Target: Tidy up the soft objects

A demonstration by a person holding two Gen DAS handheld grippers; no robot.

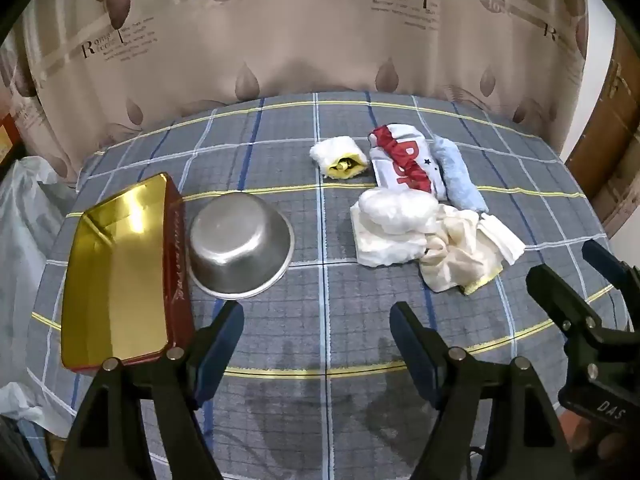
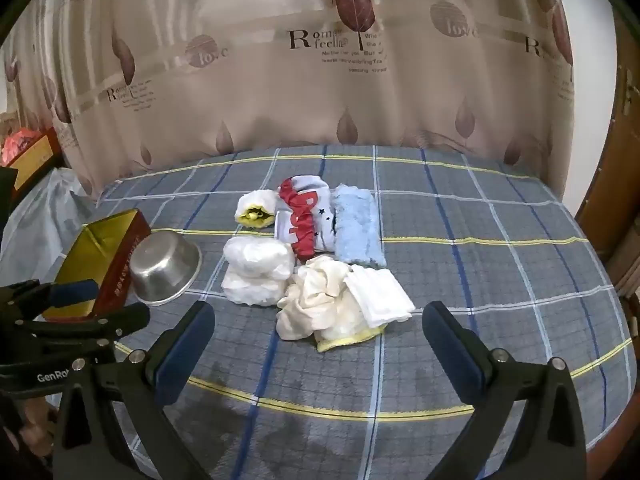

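Soft things sit bunched right of centre on the plaid blanket (image 1: 320, 320): a red-and-white printed cloth (image 2: 304, 220) and a pale blue fluffy towel (image 2: 358, 226) lie side by side, long axes running away toward the curtain (image 2: 320, 92). A white roll with a yellow core (image 2: 256, 208) opens toward the cameras, just left of them. Nearer lie a white bundle (image 2: 256, 270), a crumpled cream cloth (image 2: 320, 304) and a folded white cloth (image 2: 378, 292) overlapping it. Left of the pile, well apart, an upturned steel bowl (image 1: 240, 240) touches a gold-lined red tin (image 1: 116, 268). The left hand-held gripper (image 1: 318, 332) hangs wide over bare blanket, nothing between its fingers; the right hand-held gripper (image 2: 318, 336) gapes wide too, the cream cloth just beyond. Only the right view shows a red box (image 2: 24, 152) at far left.
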